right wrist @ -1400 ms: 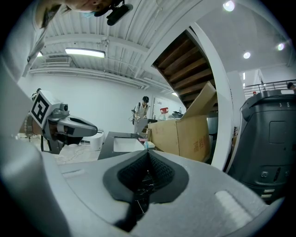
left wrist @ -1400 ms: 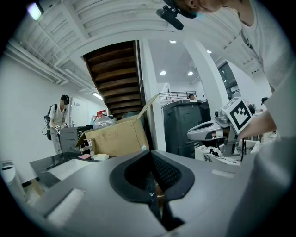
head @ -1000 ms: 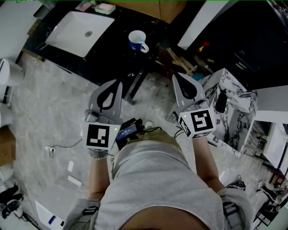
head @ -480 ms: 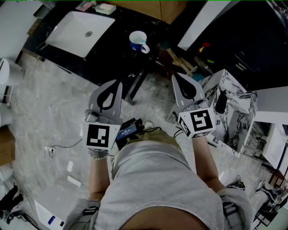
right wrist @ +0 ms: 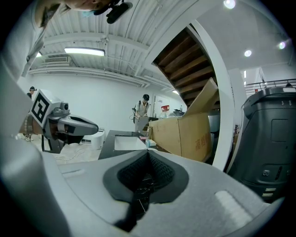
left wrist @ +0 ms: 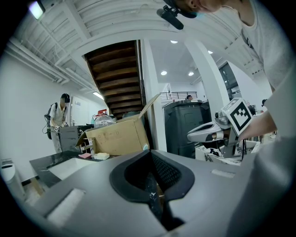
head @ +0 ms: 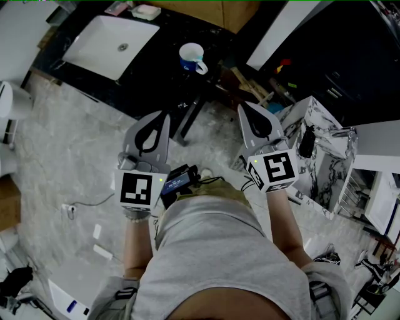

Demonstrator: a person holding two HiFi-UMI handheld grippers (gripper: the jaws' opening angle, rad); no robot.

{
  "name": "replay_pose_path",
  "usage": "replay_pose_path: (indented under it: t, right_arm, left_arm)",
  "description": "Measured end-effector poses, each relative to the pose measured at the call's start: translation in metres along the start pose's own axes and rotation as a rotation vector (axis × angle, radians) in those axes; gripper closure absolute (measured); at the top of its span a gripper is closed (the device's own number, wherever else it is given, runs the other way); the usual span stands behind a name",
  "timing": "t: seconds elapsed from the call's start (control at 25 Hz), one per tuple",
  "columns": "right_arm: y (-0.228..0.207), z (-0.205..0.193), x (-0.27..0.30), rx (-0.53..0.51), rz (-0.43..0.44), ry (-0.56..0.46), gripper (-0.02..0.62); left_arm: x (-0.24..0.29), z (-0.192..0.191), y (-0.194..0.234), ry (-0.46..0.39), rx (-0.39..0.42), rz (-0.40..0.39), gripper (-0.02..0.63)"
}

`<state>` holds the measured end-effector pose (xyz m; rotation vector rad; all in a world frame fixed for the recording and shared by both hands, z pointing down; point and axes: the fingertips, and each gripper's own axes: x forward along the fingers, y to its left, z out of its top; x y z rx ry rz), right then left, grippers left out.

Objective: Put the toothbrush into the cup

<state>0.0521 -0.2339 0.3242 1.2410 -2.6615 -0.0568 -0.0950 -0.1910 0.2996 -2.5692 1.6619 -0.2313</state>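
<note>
Cup (head: 190,56): white inside, blue outside. It stood upright on the black counter (head: 156,75), just right of the white sink (head: 100,47), handle toward frame right. From the head view the inside read plain white with nothing seen above the rim, but it was too small to be sure. A pale bar (head: 145,11) sat on the counter past the sink's far corner.

Cardboard box (left wrist: 118,136): flaps were open, and its contents were hidden in both gripper views.

Toothbrush: I couldn't pick it out in any view, so its location, heading and long axis were unknown.

Left gripper (head: 165,115): jaws were closed on each other, with nothing between them in its own view. Right gripper (head: 242,106): same, jaws together and gripping nothing. Both were held side by side in front of the person's torso over the grey floor, tips aimed toward the counter and well apart from the cup.

Hard to read:
- The right part of the counter was very dark, and the clutter there was only coloured specks.
- A dark object (head: 306,141) on the marble block (head: 325,165) could not be identified.
- The cup couldn't be made out with confidence in either gripper view, since each gripper's own jaws filled the lower frame.
- A person (left wrist: 58,120) stood far back by the counter, small and cut off by it.
</note>
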Motion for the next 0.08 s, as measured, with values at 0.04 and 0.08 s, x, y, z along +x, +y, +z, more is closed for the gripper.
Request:
replay_pose_path:
  t: [0.04, 0.08]
  right_arm:
    - [0.0000, -0.0002, 0.0004, 0.001, 0.000, 0.001, 0.597]
    - [0.0000, -0.0004, 0.0007, 0.001, 0.000, 0.001, 0.595]
  left_arm:
    - [0.0001, -0.0001, 0.0002, 0.000, 0.000, 0.000, 0.593]
    - [0.0003, -0.0002, 0.0004, 0.000, -0.001, 0.000, 0.592]
